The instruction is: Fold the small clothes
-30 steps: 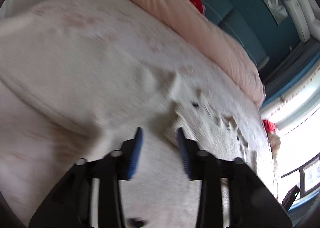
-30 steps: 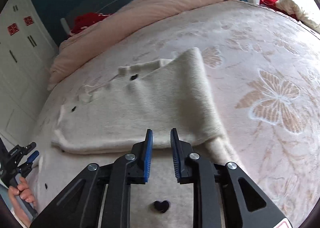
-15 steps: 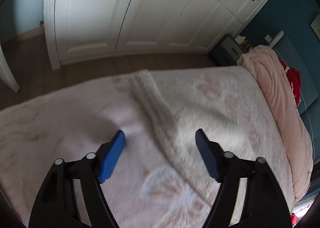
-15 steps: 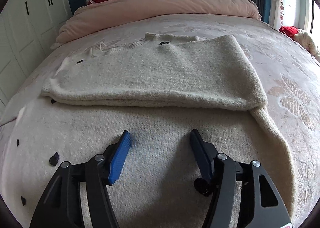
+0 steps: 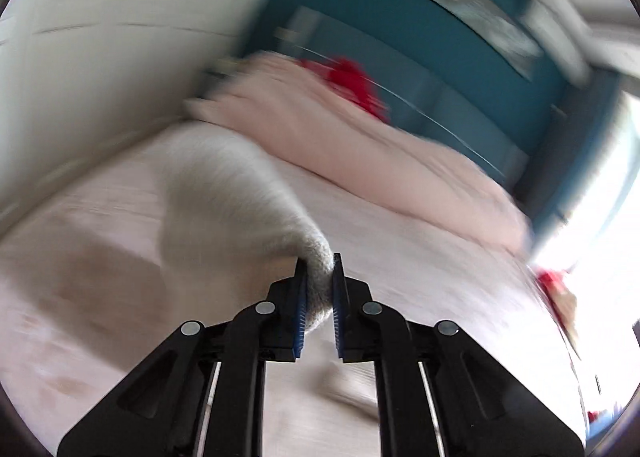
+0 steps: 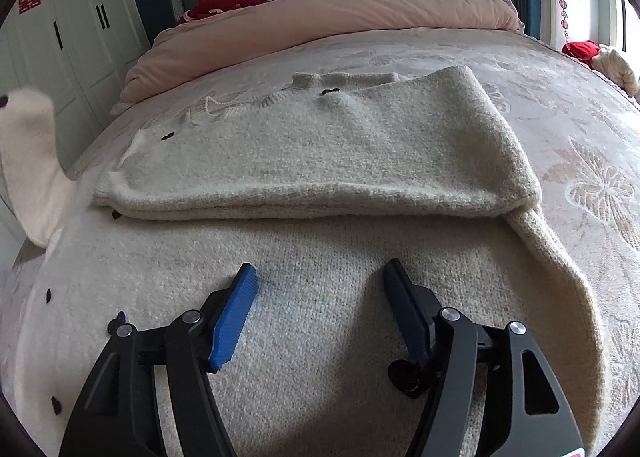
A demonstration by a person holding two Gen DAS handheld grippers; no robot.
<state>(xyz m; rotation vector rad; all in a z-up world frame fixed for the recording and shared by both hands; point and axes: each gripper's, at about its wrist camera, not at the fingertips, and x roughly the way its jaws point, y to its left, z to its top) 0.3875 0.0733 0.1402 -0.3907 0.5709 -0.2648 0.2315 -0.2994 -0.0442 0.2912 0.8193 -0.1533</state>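
One big bed (image 6: 580, 89) holds one cream sweater (image 6: 320, 145), lying with its long side across the bed and its top part folded over toward the pink blanket (image 6: 340, 9). The left gripper (image 5: 319, 277) is squeezed tight on one lifted sleeve (image 5: 224, 193). The right gripper (image 6: 320, 289) is opening just above the sweater, with nothing between its jaws.
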